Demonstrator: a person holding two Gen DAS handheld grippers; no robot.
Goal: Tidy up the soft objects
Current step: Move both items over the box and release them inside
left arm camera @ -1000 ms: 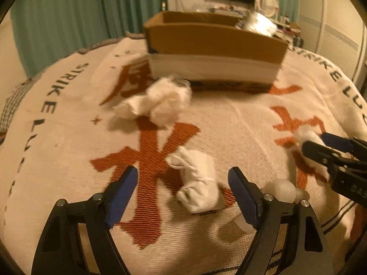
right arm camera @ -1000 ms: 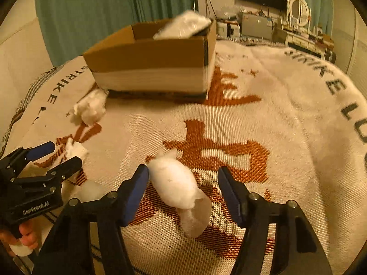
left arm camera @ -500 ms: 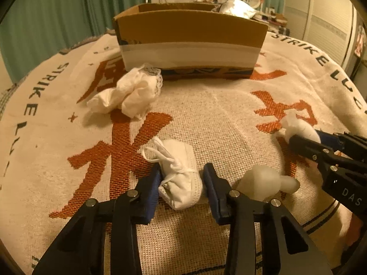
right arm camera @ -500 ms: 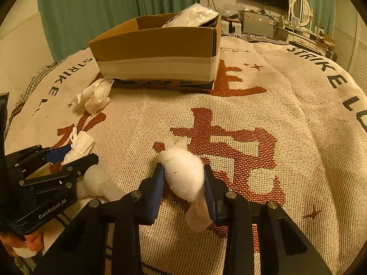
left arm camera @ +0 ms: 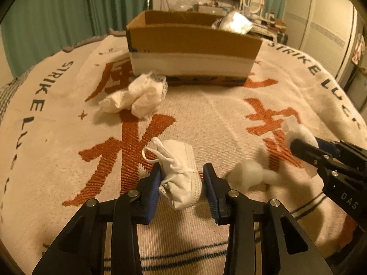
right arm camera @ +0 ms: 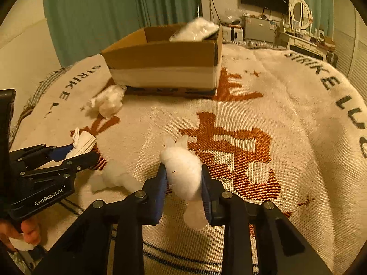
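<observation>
Left wrist: left gripper [left arm camera: 182,181] pinches the folded face mask [left arm camera: 181,174] between both pads, mid-blanket [left arm camera: 206,114], cardboard box [left arm camera: 192,45] near the far edge | Right wrist: right gripper [right arm camera: 183,183] clamps the cotton wad [right arm camera: 183,171], another cotton lump [right arm camera: 114,177] lying just left

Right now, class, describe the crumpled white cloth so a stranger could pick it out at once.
Find the cardboard box on the patterned blanket. The crumpled white cloth lies loose by its near left corner. It alone has a lacy edge, and no hand-held gripper touches it.
</observation>
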